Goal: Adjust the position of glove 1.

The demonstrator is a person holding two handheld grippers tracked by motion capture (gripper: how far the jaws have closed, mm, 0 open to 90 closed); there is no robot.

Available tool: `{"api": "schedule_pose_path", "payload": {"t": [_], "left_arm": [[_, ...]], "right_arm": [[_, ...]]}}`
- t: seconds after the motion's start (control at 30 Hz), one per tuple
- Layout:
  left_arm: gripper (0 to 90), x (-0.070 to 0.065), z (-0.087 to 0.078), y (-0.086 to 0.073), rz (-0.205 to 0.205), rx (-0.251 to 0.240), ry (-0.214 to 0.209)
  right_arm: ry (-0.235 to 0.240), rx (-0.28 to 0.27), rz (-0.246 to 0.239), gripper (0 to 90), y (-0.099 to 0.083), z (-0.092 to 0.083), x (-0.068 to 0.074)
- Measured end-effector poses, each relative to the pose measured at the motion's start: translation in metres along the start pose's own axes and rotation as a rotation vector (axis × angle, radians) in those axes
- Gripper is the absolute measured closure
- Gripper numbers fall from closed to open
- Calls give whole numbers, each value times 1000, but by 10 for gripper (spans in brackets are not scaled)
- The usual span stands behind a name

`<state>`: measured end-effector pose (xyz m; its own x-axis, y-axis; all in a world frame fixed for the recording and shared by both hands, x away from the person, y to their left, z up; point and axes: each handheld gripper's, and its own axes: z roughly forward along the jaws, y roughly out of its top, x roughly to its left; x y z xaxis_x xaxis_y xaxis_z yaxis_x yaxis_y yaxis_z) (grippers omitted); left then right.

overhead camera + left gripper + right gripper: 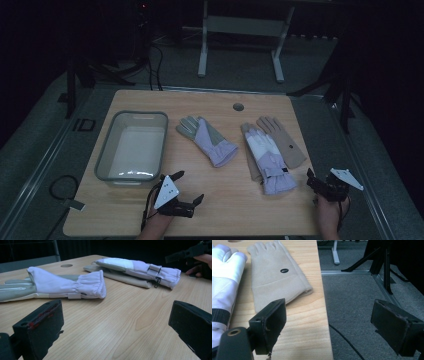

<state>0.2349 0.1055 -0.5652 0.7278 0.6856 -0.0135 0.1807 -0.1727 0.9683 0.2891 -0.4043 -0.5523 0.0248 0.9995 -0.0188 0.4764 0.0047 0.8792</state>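
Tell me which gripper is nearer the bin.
Left. The left gripper sits just below the bin's near right corner; the right gripper is across the table.

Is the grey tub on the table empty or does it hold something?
Empty: the grey tub shows only its bare pale floor; every glove lies outside on the table.

The room is dark. A light wooden worktop (225, 200) stands on a grey carpet floor (30, 165). Behind it are the white legs of another desk (240, 45). Black stands (345, 95) and black cables (152, 65) sit on the floor
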Motion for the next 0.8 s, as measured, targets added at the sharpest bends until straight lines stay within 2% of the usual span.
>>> {"api": "schedule_pose_path", "payload": {"t": [0.2,0.27,0.3,0.37,0.47,0.53,0.6,0.7,0.8], "left_arm": [[0,0,0,0,3,-3,-5],[0,0,0,0,4,0,-15],[0,0,0,0,5,0,-16],[0,-1,0,0,8,1,-18],[0,-1,0,0,5,0,-17],[0,0,0,0,4,1,-17],[0,-1,0,0,4,0,-17],[0,-1,0,0,7,1,-16],[0,-1,0,0,6,0,-16]], "right_arm": [[15,41,4,115,1,3,-1],[49,106,18,142,2,6,-2],[84,140,25,142,2,9,-3],[106,161,35,143,3,10,-6],[114,176,14,145,8,10,-7],[129,160,14,150,14,7,-9],[121,144,2,159,20,4,-9],[175,175,-1,160,30,4,-9],[213,182,8,156,37,4,-6]]}}
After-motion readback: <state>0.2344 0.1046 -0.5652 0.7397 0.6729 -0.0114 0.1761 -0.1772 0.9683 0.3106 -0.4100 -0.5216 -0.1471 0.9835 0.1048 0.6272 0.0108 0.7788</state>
